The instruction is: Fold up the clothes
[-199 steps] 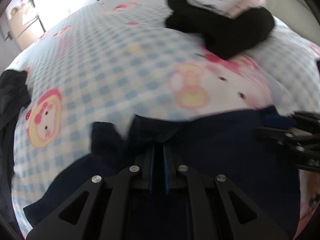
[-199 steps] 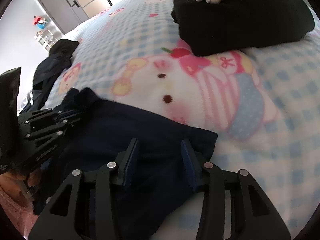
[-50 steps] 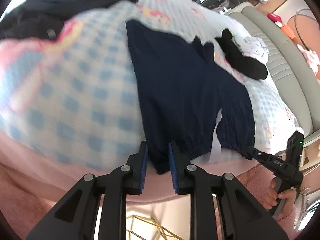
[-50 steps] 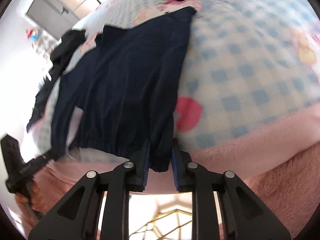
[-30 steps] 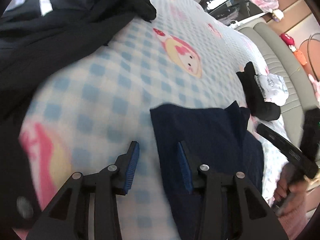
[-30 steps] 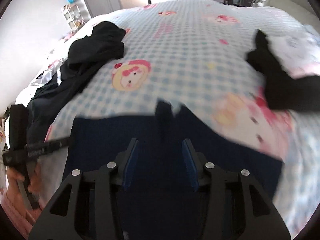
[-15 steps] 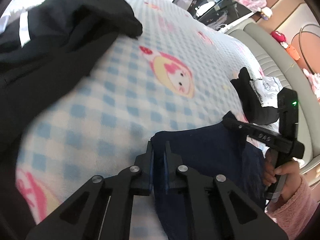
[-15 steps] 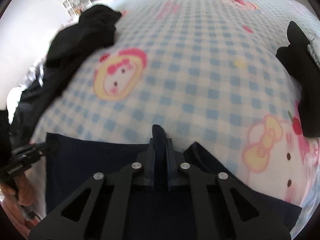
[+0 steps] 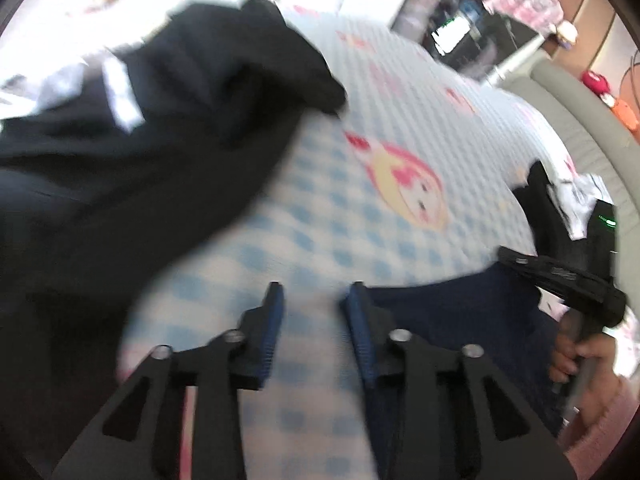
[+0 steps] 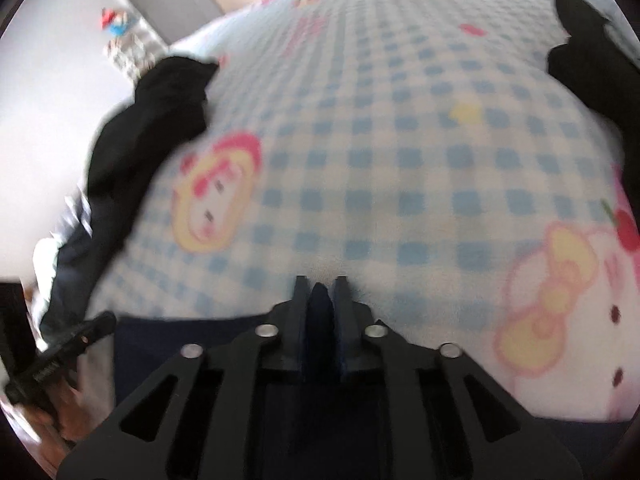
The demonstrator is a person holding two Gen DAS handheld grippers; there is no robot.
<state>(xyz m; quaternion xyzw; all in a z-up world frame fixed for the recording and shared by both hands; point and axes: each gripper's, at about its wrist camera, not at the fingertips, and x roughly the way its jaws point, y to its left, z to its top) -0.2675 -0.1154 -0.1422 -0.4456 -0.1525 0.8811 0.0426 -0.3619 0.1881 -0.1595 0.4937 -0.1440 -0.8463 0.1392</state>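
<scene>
Lying on the checked blanket (image 10: 400,152), the navy garment (image 9: 472,312) spreads just below the right gripper (image 10: 320,300), whose blue-padded fingers are pressed together on a small fold of its top edge. From the left wrist view the same garment sits to the right of the left gripper (image 9: 316,320); the cloth's corner lies just behind the right-hand finger pad (image 9: 360,332), while only bare blanket shows in the gap between the two pads. That gripper's fingers stand spread apart and hold nothing. Half a second ago those fingers were pinched on the garment's near corner; they have since parted and let it go, and the view has swung toward the black clothes pile (image 9: 140,128) at the left. The right gripper's pinch on the edge is unchanged from that moment. Another black folded garment (image 10: 592,64) lies well apart at the far right of the blanket, and the picture is blurred
</scene>
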